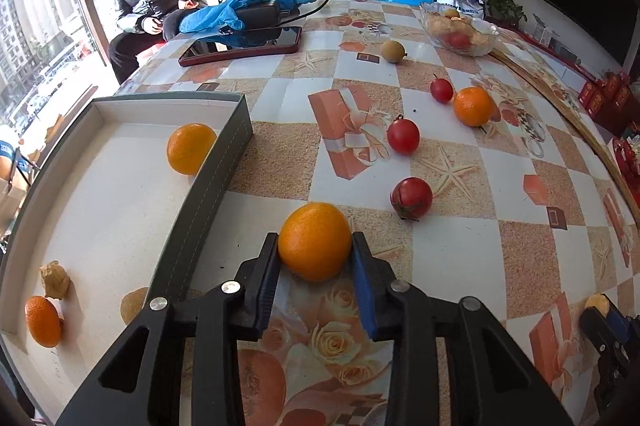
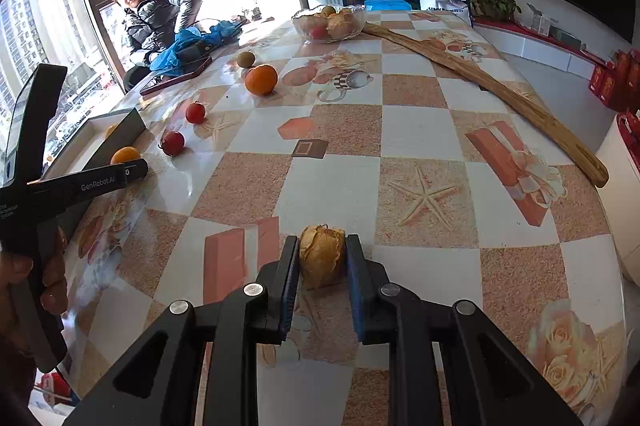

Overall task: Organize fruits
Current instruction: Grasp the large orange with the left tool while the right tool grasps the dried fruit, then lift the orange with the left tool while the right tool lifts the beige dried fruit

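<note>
Left gripper (image 1: 315,248): matte black plastic linkage arms with triangular cut-outs, joined by round silver pivot screws; each finger carries a ribbed pad, the near-right pad (image 1: 365,290) blue, the other apparently black or in shadow. Right gripper (image 2: 322,256): the same black linkage and silver screws, with blue ribbed pads (image 2: 355,296) on both fingers. Seen from the right wrist, the left unit's black housing bears white lettering "GenRobot.AI" and a smaller, illegible label. The left hand (image 2: 36,278) shows bare skin, fingers wrapped around a black handle.

Box (image 1: 224,161) wall hides pale fruit (image 1: 134,304)
</note>
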### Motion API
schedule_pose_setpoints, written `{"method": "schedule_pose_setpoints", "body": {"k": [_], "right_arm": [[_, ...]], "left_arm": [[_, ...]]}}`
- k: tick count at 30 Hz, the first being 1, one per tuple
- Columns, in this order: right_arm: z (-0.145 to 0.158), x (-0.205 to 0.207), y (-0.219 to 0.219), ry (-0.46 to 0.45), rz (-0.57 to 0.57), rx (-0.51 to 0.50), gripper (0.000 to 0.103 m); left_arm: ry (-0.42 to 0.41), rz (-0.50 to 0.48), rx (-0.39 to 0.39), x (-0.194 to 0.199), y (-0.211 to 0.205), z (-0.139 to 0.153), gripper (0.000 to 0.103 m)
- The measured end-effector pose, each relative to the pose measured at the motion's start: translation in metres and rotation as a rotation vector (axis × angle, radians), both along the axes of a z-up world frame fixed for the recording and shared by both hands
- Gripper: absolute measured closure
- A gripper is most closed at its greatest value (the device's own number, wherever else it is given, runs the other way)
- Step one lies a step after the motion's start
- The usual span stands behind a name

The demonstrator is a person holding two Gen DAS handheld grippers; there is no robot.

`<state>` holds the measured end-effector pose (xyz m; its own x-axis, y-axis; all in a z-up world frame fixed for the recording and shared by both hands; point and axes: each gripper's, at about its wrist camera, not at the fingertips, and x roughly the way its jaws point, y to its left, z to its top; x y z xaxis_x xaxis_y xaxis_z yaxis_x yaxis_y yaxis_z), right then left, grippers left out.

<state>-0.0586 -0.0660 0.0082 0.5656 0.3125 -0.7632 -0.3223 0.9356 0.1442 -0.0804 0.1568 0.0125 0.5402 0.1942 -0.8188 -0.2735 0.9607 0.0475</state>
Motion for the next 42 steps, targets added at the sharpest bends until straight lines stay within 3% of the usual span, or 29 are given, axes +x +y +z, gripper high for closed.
{"method": "schedule_pose_setpoints", "body": {"k": [7, 13, 42], "right_arm": [[0.0, 0.0, 0.0, 0.0, 0.0, 0.001, 0.079], [0.0, 0.0, 0.001, 0.0, 0.0, -0.001, 0.079], [-0.001, -0.001, 0.004, -0.01, 0.002, -0.045, 0.079]], "left_arm": [[-0.007, -0.032, -0.014, -0.05, -0.018, 0.0, 0.066], [0.001, -0.006, -0.03, -0.085, -0.029, 0.002, 0.066], [0.001, -0.001, -0.027, -0.09, -0.032, 0.001, 0.066]]}}
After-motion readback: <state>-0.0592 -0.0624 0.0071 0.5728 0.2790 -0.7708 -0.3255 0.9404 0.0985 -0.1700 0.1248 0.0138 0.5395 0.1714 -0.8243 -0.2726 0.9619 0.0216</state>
